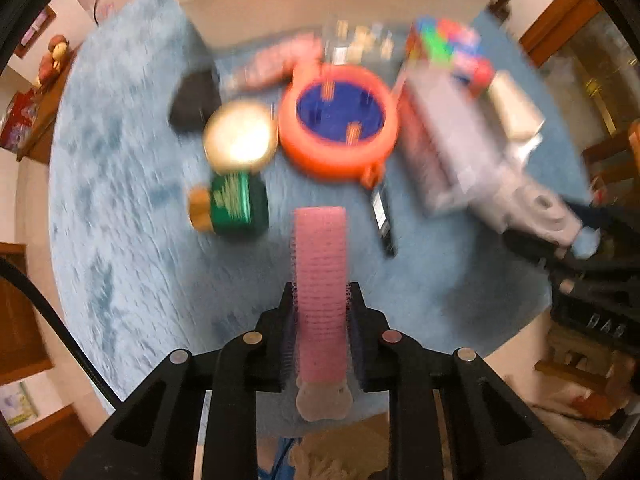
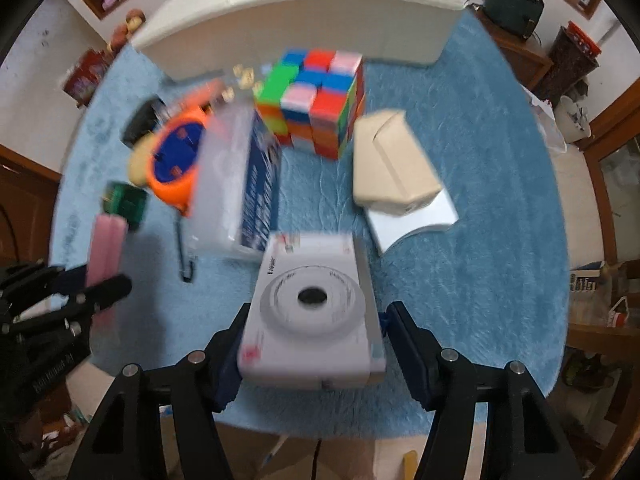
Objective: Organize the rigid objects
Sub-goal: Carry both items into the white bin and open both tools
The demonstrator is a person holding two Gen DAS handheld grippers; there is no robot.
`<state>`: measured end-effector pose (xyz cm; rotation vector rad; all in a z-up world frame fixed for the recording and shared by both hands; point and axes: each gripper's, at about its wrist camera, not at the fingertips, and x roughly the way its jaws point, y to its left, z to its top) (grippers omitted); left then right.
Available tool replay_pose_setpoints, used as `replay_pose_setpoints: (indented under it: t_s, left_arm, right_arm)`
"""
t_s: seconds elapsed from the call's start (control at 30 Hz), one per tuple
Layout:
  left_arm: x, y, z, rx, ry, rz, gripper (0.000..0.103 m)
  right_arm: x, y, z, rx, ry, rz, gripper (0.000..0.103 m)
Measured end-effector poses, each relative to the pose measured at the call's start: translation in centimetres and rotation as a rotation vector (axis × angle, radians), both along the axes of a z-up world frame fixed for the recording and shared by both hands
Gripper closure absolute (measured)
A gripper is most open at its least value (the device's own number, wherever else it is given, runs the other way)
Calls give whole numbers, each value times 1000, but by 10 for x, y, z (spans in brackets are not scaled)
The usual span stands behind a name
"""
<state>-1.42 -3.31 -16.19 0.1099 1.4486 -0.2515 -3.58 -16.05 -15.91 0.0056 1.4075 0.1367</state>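
A pink cylindrical hair roller with a bristly surface (image 1: 320, 284) stands pinched between the two black fingers of the left gripper (image 1: 320, 320), its long axis running straight out along the fingers and away from the camera, above the round blue shaggy rug (image 1: 120, 208); its near end shows as a pale blurred cap, hard to make out. The right gripper (image 2: 312, 344) clamps a white box-shaped toy camera with a round lens ring (image 2: 312, 312) by its two sides, lens face turned up toward the wrist camera, held just over the same rug. Both views are smeared by motion blur. The left wrist view alone shows clearly an orange ring-shaped case with a blue centre (image 1: 338, 120), a green jar with a gold lid (image 1: 232, 208) lying on its side and a shiny gold round lid (image 1: 240, 136). The right wrist view alone shows sharply the multicoloured puzzle cube (image 2: 316, 100), a beige box resting on a silver-white base (image 2: 390, 160) and the long white tray (image 2: 296, 12) at the rug's far edge, which the other view cuts off at the top
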Motion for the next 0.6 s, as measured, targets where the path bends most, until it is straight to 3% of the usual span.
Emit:
replay_pose_setpoints:
  t_s: [0.23,0.43,0.6]
  left_arm:
    - [36,27,78,-178,-141,84,79]
    - [86,23,122,-161,-267,48,79]
    - [138,17,131,-140,-334,28,79]
  right_arm:
    - [18,-8,75,76,-149,-21,37]
    - [57,-7,132,108,-310,16,37]
    - [124,-13,153,82,-418,17,37]
